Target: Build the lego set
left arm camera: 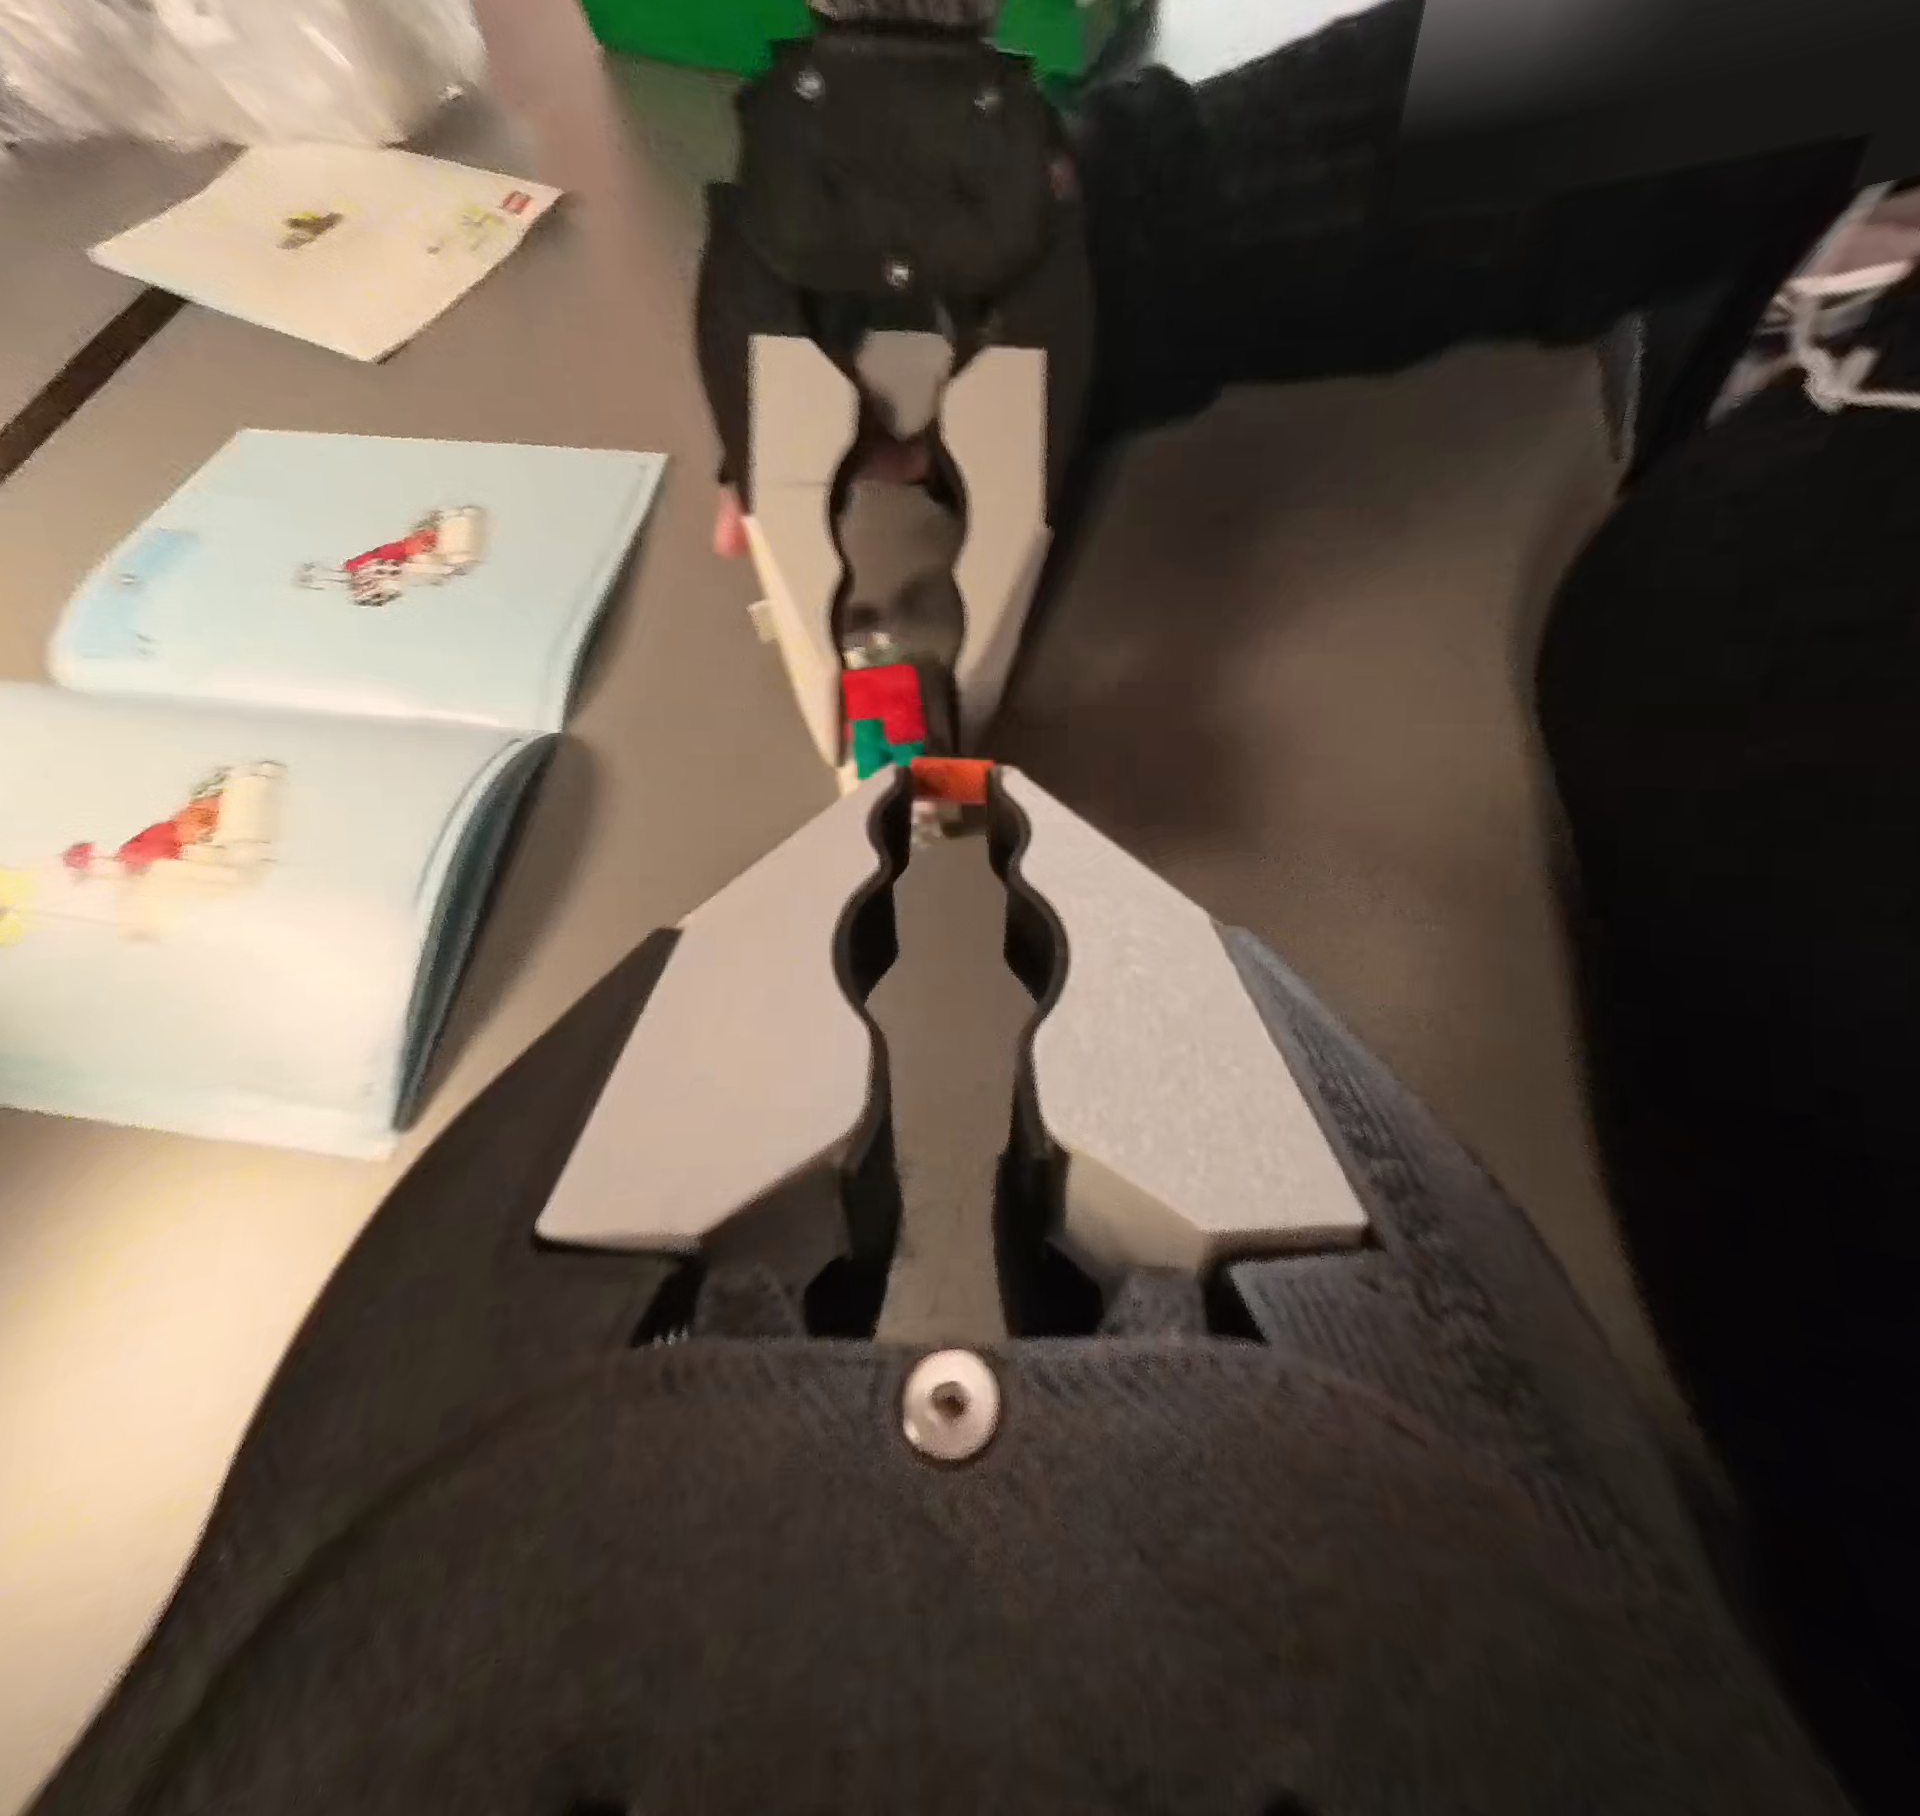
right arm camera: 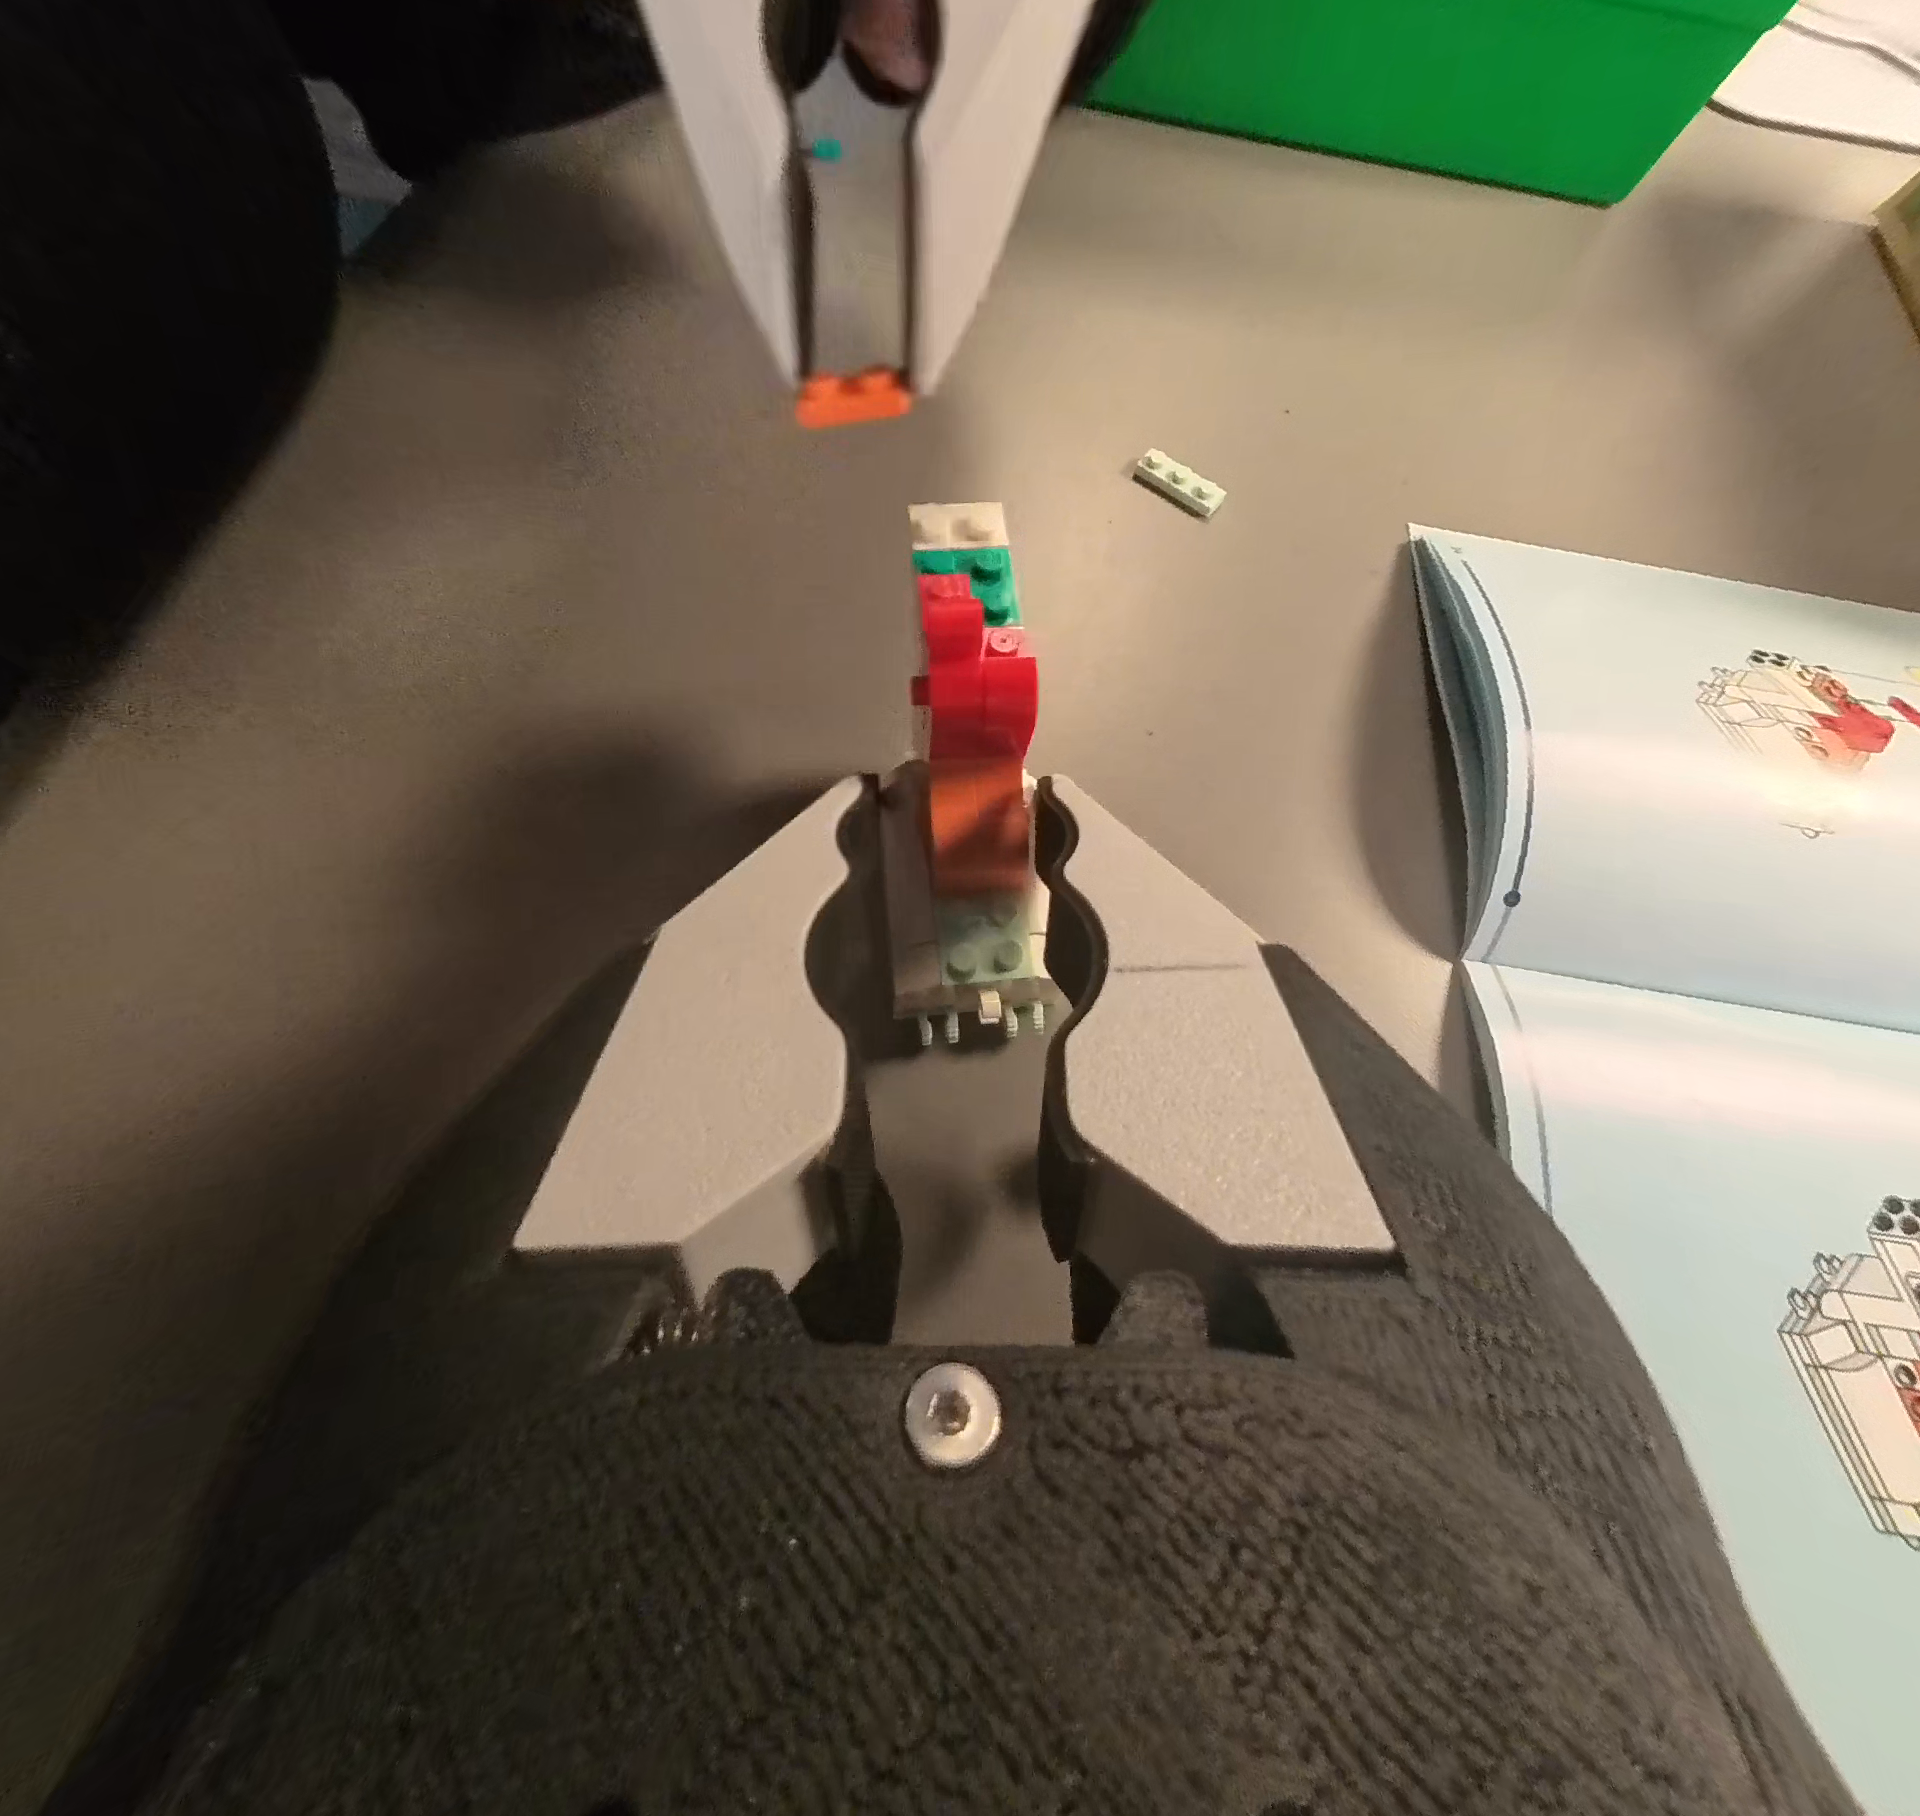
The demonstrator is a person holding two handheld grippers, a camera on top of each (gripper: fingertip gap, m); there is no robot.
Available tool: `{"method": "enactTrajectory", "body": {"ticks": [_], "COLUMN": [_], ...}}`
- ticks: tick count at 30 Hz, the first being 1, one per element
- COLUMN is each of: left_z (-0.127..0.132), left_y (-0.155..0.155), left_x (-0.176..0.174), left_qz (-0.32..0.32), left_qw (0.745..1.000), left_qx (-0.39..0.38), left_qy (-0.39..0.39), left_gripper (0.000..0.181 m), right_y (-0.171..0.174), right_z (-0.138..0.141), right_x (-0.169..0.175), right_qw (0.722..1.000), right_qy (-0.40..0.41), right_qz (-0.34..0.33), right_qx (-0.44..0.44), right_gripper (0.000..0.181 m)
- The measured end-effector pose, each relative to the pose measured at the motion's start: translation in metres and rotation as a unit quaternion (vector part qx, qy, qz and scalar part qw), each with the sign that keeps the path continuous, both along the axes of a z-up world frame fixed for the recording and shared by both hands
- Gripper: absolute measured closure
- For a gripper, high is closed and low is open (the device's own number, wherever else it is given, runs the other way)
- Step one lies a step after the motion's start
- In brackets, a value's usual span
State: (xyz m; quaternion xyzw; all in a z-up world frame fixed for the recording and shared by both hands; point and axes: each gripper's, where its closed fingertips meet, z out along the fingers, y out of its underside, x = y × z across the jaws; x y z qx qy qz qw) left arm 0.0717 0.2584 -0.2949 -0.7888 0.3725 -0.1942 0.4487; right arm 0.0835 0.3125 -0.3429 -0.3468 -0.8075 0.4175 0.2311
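My left gripper (left arm camera: pixel 948 779) is shut on a small orange plate (left arm camera: pixel 948 781) at its fingertips; it also shows in the right wrist view (right arm camera: pixel 854 393), with the orange plate (right arm camera: pixel 854 399) held above the table. My right gripper (right arm camera: pixel 956 790) is shut on a partly built lego model (right arm camera: pixel 971 717) of white, green, red and orange bricks that sticks out forward past the fingertips. In the left wrist view the right gripper (left arm camera: pixel 899 717) faces mine, with the model (left arm camera: pixel 883 712) just beyond the orange plate. The two are close but apart.
An open instruction booklet (left arm camera: pixel 312 727) lies at the left, also in the right wrist view (right arm camera: pixel 1714 831). A loose pale green plate (right arm camera: pixel 1179 483) lies on the grey table (right arm camera: pixel 520 623). A green box (right arm camera: pixel 1455 31) stands behind. A paper sheet (left arm camera: pixel 332 244) and plastic bags (left arm camera: pixel 208 0) lie far left.
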Motion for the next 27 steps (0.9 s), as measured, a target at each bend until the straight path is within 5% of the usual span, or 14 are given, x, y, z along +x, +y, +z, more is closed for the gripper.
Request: {"method": "enactTrajectory", "body": {"ticks": [12,27], "left_z": [-0.014,-0.015], "left_y": [0.019,0.020], "left_x": [0.000,0.003], "left_qz": [0.016,0.019], "left_qw": [0.994,0.990], "left_qx": [-0.109,-0.135], "left_qy": [0.024,0.044], "left_gripper": [0.168,0.166], "right_y": [0.000,0.000], "right_z": [0.000,0.000], "right_x": [0.000,-0.001], "right_qw": [1.000,1.000], "right_qy": [-0.002,-0.002], "right_qz": [-0.001,-0.001], "right_qx": [-0.003,-0.002], "right_gripper": [0.154,0.154]}}
